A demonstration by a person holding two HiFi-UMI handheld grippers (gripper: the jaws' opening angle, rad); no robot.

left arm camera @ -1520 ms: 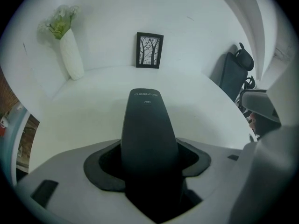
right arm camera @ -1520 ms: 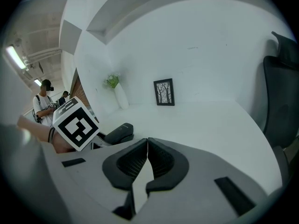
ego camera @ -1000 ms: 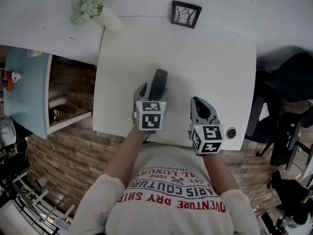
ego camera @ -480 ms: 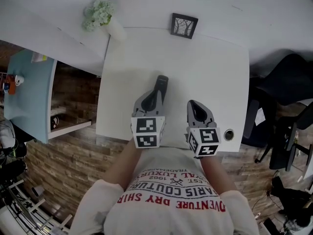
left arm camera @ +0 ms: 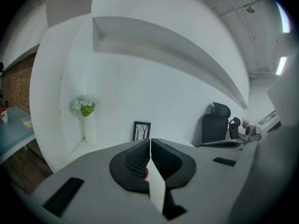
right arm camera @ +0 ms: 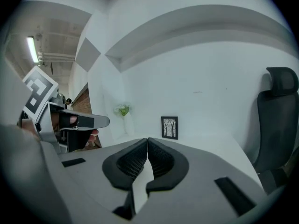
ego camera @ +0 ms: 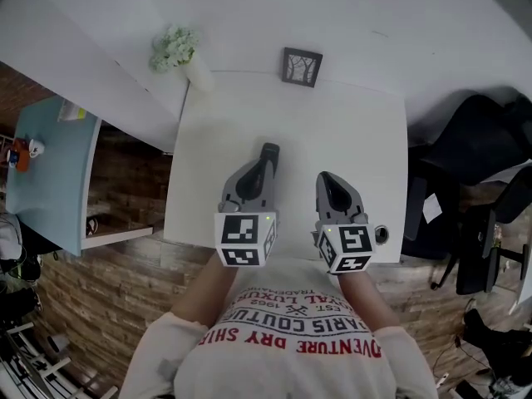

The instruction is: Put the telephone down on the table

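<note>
**A:** What sits nearest?

**B:** A printed shirt at 6 o'clock. Just beyond it are the two marker cubes, the left cube and the right cube.

**A:** And the tongs?

**B:** The left tongs are clenched, pads pressed together with nothing between them. The right tongs are clenched and empty too. Both hang side by side over the near part of the white bench, pointing toward 12 o'clock.

**A:** Where is the phone?

**B:** The phone lies flat on the bench, dark, its length running from 12 to 6. It is at about 1 o'clock from the left tongs' tip. In the head view the tongs' body overlaps its near end. Neither pair grips it.

**A:** Anything else on the bench?

**B:** A round grommet at 3 o'clock of the right cube, by the near edge. At the far edge, a small frame stands at 12 o'clock against the wall. A white vase of pale flowers is at 11 o'clock.

**A:** And off the bench?

**B:** A dark chair at 3 o'clock and a blue bench at 9 o'clock.
</note>
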